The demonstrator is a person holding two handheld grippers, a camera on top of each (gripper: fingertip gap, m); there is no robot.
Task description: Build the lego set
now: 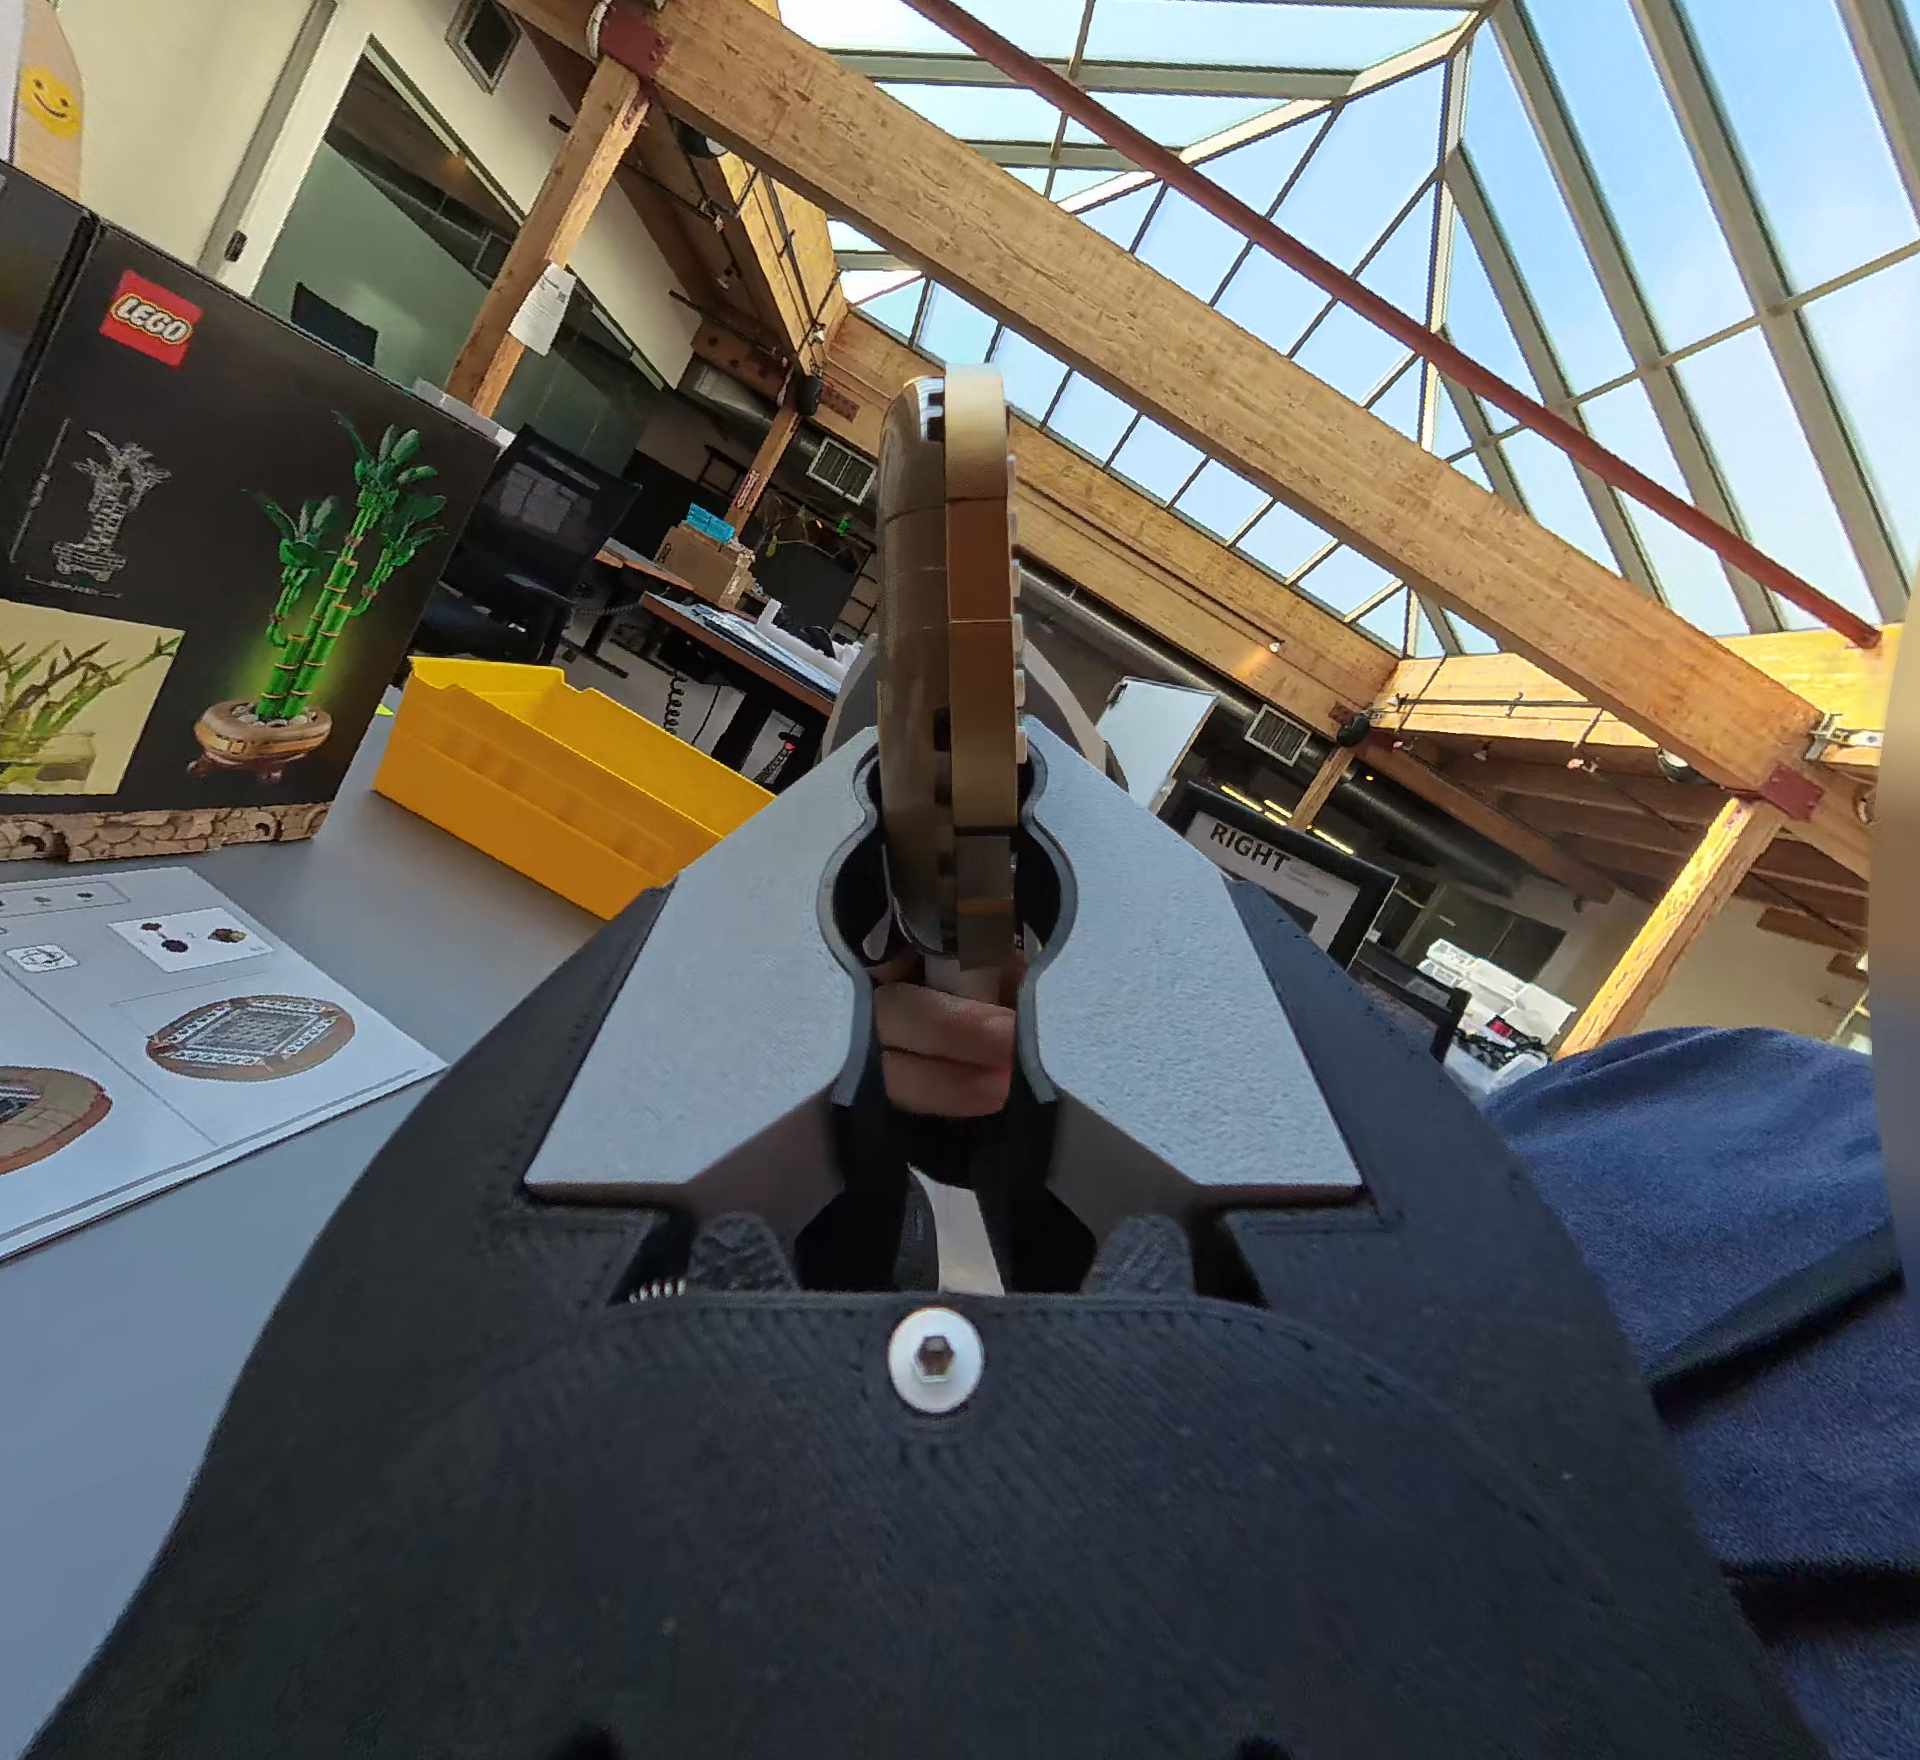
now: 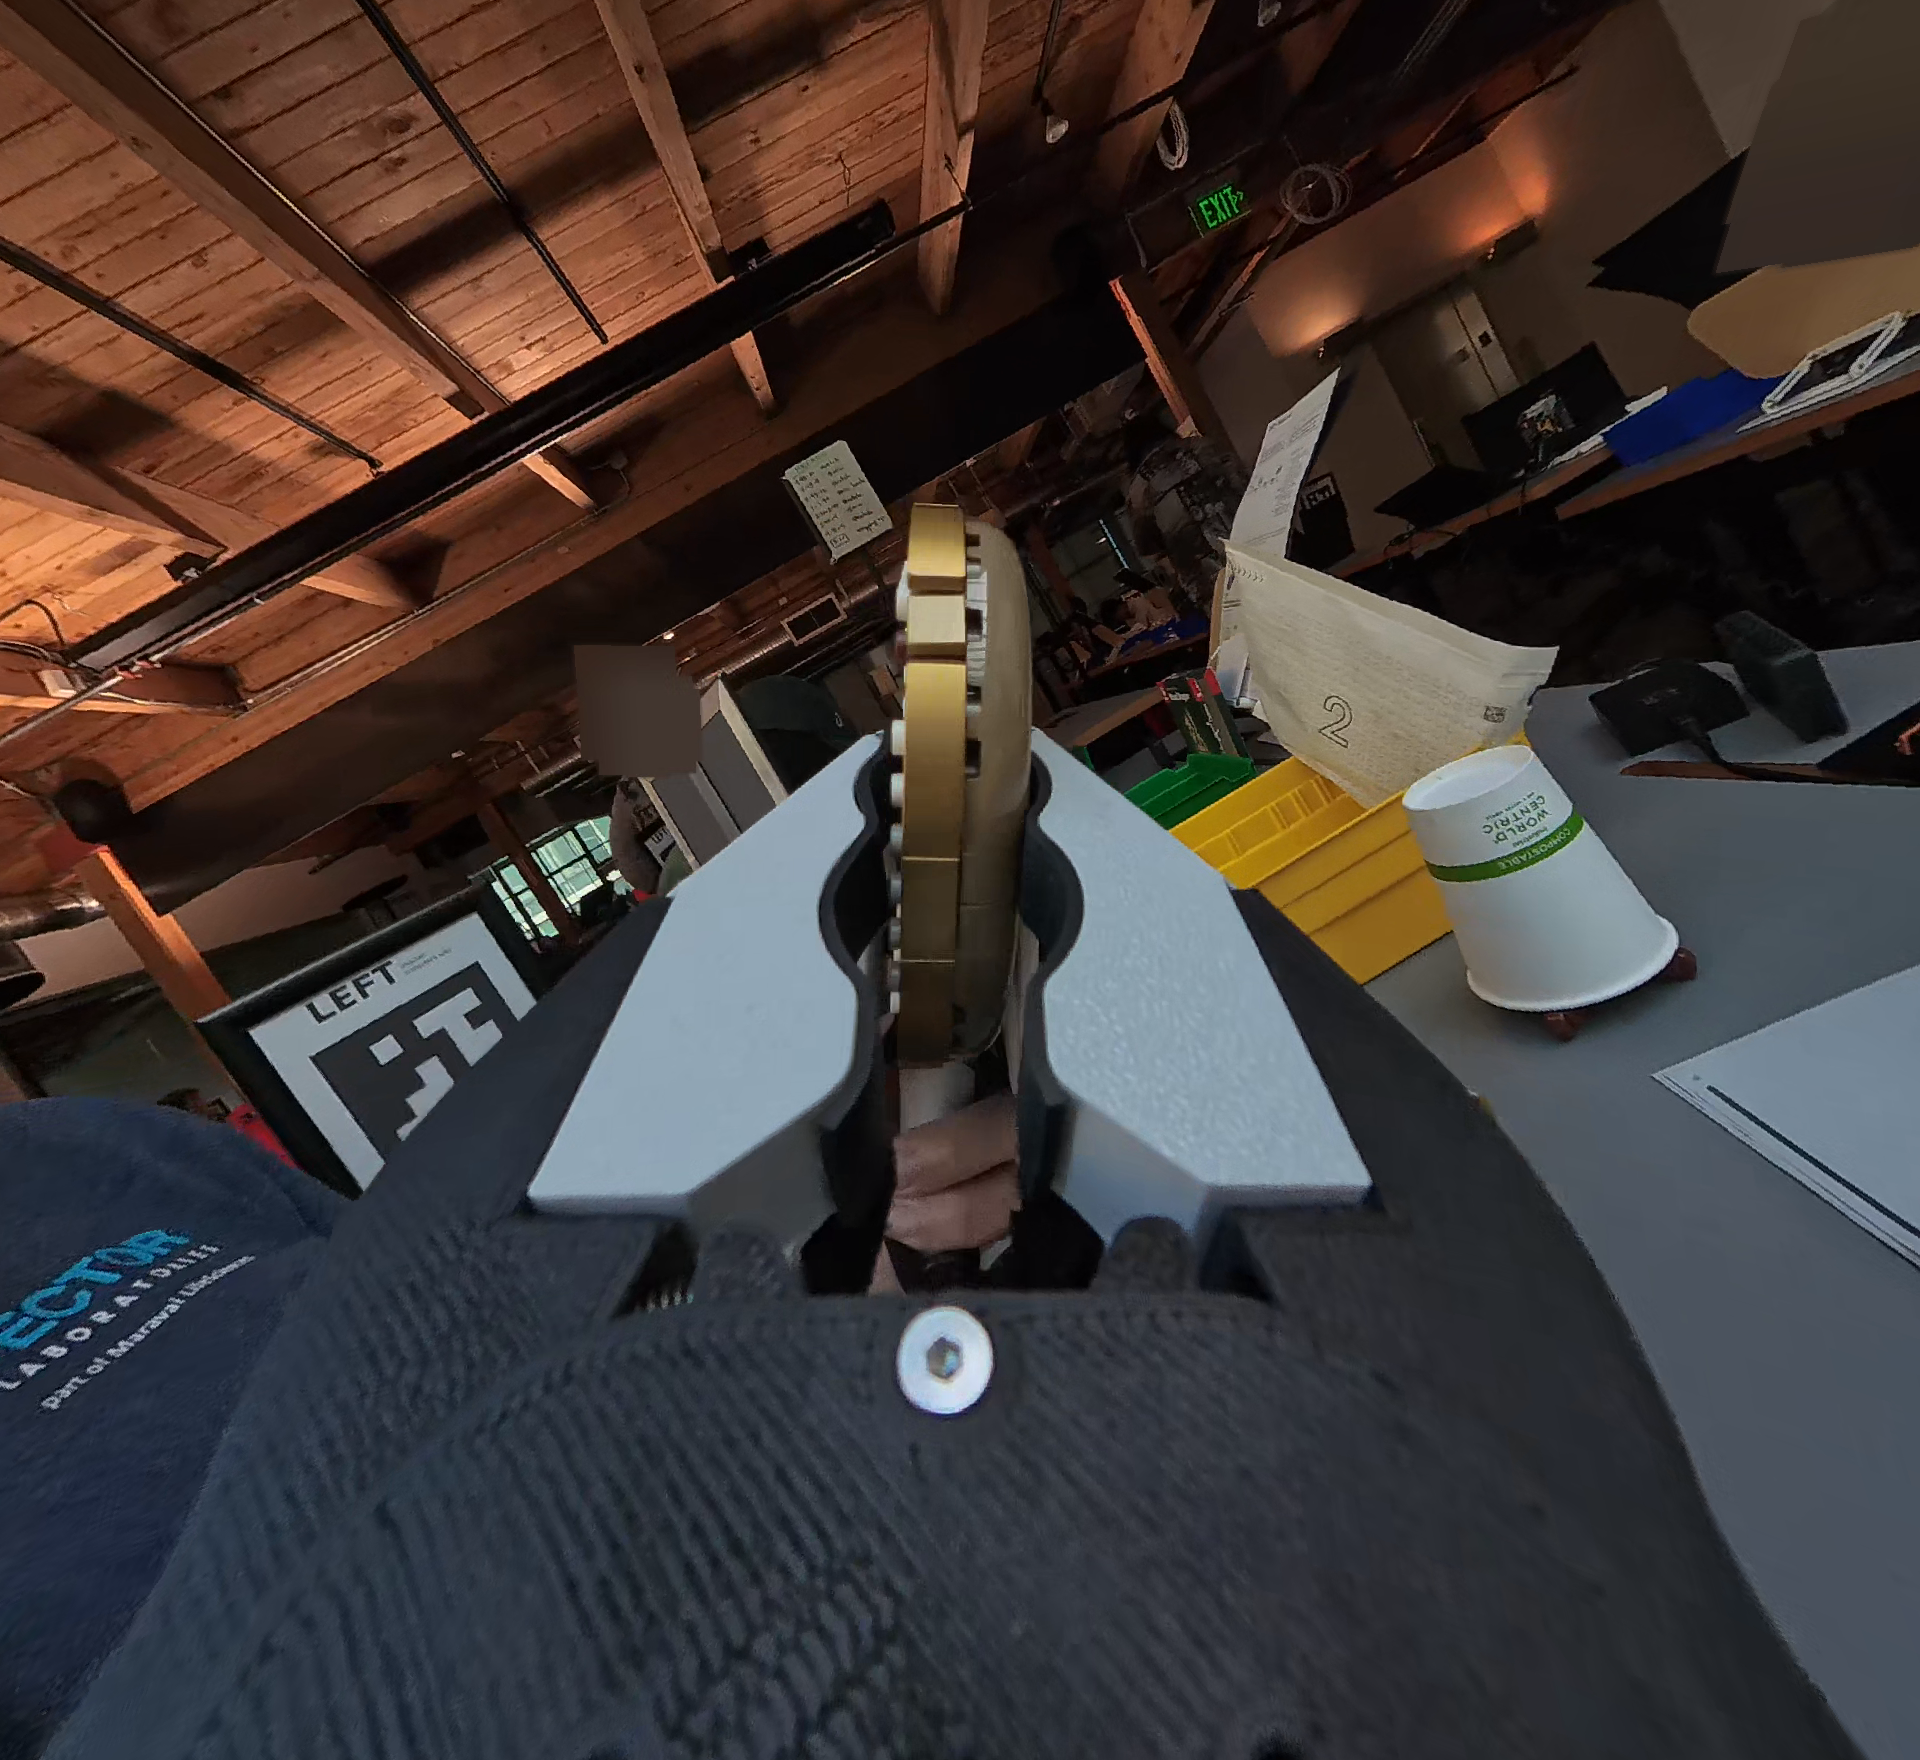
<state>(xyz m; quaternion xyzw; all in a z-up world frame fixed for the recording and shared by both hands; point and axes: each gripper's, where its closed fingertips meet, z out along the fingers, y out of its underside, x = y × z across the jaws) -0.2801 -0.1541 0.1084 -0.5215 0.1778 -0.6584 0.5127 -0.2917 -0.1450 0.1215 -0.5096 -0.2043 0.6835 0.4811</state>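
Left gripper (image 1: 948, 806) & right gripper (image 2: 961, 879), both frame center, each clamped on gold round Lego disc (image 1: 951, 630) held edge-on w/ yellow tray (image 1: 540, 765) center left.

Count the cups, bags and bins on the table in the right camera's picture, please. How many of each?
Cup: 1
Bag: 1
Yellow bin: 1
Green bin: 1
Total: 4
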